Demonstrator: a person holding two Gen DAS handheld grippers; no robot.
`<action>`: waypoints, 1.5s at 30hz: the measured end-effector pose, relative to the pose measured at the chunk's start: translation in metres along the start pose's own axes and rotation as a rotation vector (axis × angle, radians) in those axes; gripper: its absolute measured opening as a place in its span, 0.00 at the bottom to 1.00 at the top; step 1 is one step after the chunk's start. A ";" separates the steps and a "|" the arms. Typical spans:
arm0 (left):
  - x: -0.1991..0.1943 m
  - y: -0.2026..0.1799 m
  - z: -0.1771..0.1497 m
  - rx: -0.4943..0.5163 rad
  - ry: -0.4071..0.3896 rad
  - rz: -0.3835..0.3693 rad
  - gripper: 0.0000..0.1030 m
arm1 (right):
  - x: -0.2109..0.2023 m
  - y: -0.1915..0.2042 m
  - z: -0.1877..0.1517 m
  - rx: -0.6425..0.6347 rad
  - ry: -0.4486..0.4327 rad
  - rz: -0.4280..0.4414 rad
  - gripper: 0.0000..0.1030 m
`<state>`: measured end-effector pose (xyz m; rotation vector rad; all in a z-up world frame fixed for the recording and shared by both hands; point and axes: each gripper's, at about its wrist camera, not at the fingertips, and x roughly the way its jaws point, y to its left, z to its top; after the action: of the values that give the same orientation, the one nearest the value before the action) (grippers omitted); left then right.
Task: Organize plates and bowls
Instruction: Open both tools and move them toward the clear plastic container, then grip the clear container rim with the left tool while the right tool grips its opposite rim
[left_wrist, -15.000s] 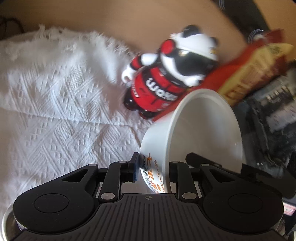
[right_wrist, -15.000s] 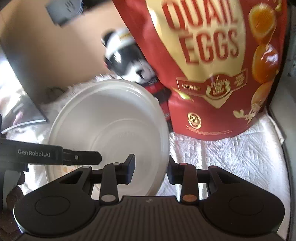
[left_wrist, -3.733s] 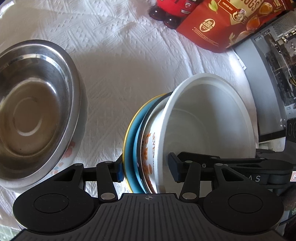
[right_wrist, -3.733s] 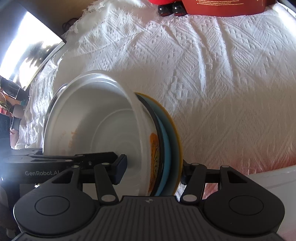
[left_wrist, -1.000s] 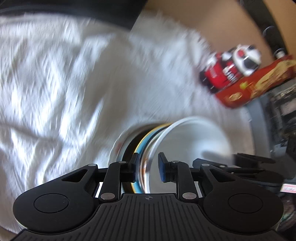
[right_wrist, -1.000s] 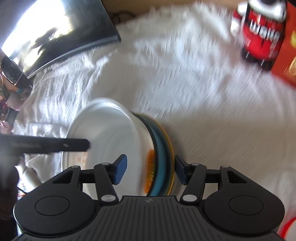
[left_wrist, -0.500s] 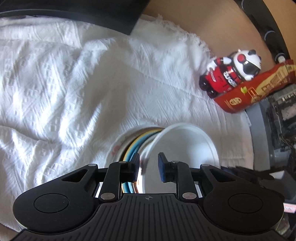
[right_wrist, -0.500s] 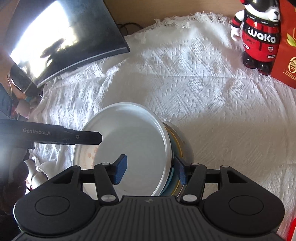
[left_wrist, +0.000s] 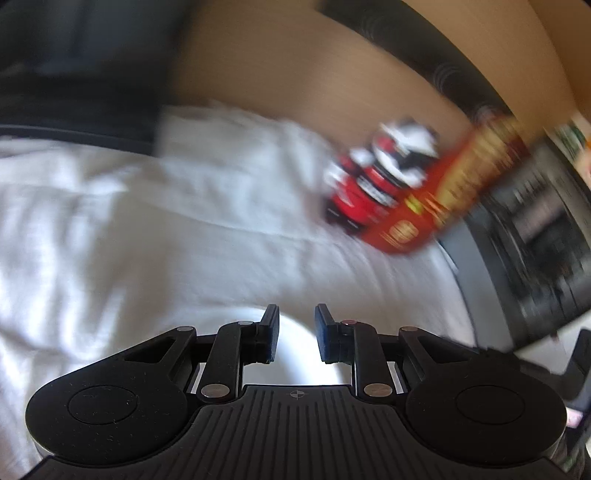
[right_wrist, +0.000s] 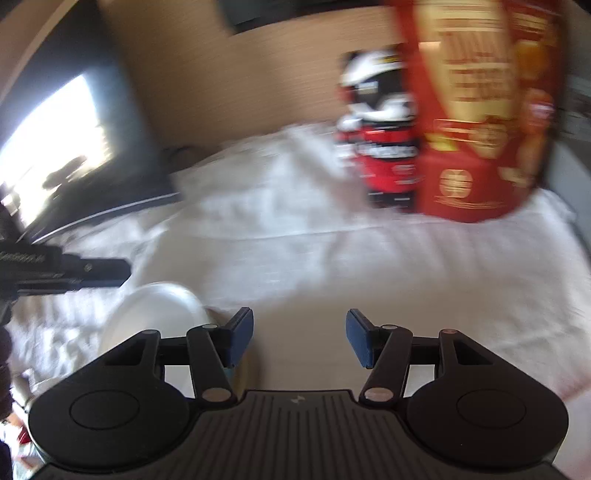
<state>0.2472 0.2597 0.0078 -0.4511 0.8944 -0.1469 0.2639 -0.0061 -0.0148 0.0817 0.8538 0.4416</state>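
Observation:
Both views are blurred by motion. The white bowl (right_wrist: 155, 317) sits low on the white cloth, left of my right gripper (right_wrist: 299, 338), which is open and empty above the cloth. A little of the stack's edge shows under its left finger. In the left wrist view the bowl's white rim (left_wrist: 295, 343) shows just below my left gripper (left_wrist: 295, 332), whose jaws stand slightly apart with nothing between them. The left gripper's arm also shows at the left of the right wrist view (right_wrist: 62, 273).
A red and black panda figure (left_wrist: 380, 188) and a red snack bag (left_wrist: 447, 192) stand at the back right of the white tablecloth (left_wrist: 147, 240). A dark monitor (right_wrist: 66, 147) is at the back left. A grey case (left_wrist: 535, 258) lies at the right.
Both grippers have let go of the stacked bowl and plates and pulled up and back. The left jaws have opened a little. The views now tilt toward the back of the table.

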 end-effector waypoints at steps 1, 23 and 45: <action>0.011 -0.012 -0.002 0.027 0.026 -0.020 0.22 | -0.006 -0.013 -0.004 0.021 -0.012 -0.027 0.55; 0.239 -0.282 -0.110 0.671 0.465 -0.164 0.23 | -0.104 -0.226 -0.169 0.613 -0.055 -0.477 0.57; 0.264 -0.237 -0.091 0.482 0.537 -0.048 0.23 | -0.034 -0.231 -0.119 0.454 0.034 -0.249 0.38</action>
<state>0.3556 -0.0634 -0.1271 0.0280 1.3275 -0.5322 0.2354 -0.2420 -0.1261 0.3830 0.9724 0.0099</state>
